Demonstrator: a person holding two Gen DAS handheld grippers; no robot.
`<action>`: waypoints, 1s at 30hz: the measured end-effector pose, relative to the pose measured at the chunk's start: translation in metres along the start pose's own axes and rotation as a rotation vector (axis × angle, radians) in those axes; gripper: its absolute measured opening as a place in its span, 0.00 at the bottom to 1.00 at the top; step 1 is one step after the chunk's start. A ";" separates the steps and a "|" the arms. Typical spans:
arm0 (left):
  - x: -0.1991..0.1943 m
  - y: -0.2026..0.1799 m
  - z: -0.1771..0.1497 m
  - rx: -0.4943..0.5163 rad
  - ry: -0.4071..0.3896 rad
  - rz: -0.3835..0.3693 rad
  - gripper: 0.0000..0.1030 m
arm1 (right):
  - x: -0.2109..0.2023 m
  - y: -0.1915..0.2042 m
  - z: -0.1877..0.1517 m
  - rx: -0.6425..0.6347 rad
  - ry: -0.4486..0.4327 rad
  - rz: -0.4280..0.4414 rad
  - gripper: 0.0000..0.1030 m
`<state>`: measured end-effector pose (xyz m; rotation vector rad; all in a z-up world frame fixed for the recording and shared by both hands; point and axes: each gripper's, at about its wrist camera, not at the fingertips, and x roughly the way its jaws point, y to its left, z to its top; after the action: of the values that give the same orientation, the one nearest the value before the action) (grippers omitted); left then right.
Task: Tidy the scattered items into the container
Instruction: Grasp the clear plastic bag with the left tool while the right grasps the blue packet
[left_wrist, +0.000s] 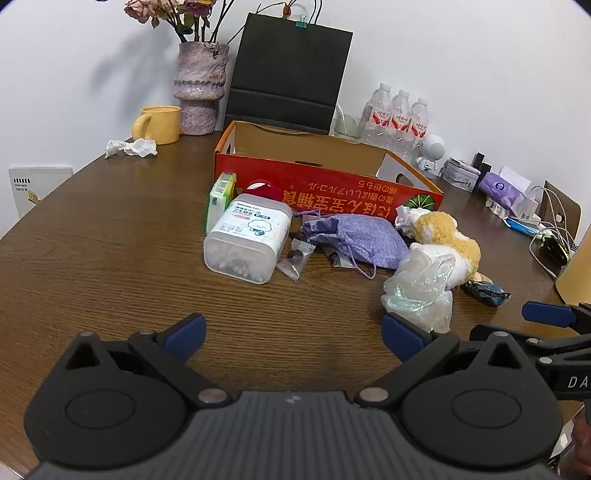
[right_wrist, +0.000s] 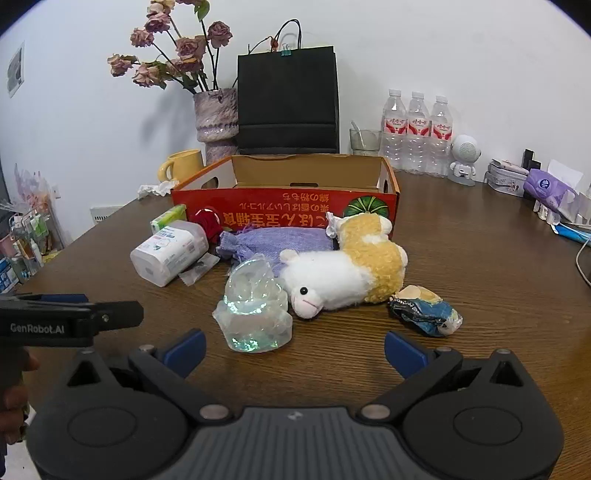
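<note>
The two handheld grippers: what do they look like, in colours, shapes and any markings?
Both match: the left gripper and right gripper have matte black bodies with round side housings, a ribbed grey centre panel, silver pivot pins and blue fingertip pads. White "GenRobot.AI" lettering marks the left one's side.

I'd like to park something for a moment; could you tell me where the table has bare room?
The table is bare left of the cotton swab tub, up to the yellow mug. Crowded: the pouch, plush toy and crumpled plastic cluster before the cardboard box.
</note>
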<state>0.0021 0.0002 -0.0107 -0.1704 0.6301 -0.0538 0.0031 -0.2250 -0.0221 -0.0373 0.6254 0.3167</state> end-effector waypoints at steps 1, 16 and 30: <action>0.000 0.000 0.000 0.001 -0.001 0.000 1.00 | 0.000 0.000 0.000 0.000 -0.001 0.001 1.00; -0.001 0.003 0.001 0.005 0.000 0.011 1.00 | 0.003 0.006 0.003 -0.012 0.023 0.010 1.00; 0.004 0.007 -0.001 -0.005 0.016 0.006 1.00 | 0.006 0.007 0.001 -0.009 0.039 0.003 1.00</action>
<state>0.0044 0.0068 -0.0147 -0.1734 0.6464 -0.0475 0.0064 -0.2166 -0.0244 -0.0517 0.6623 0.3227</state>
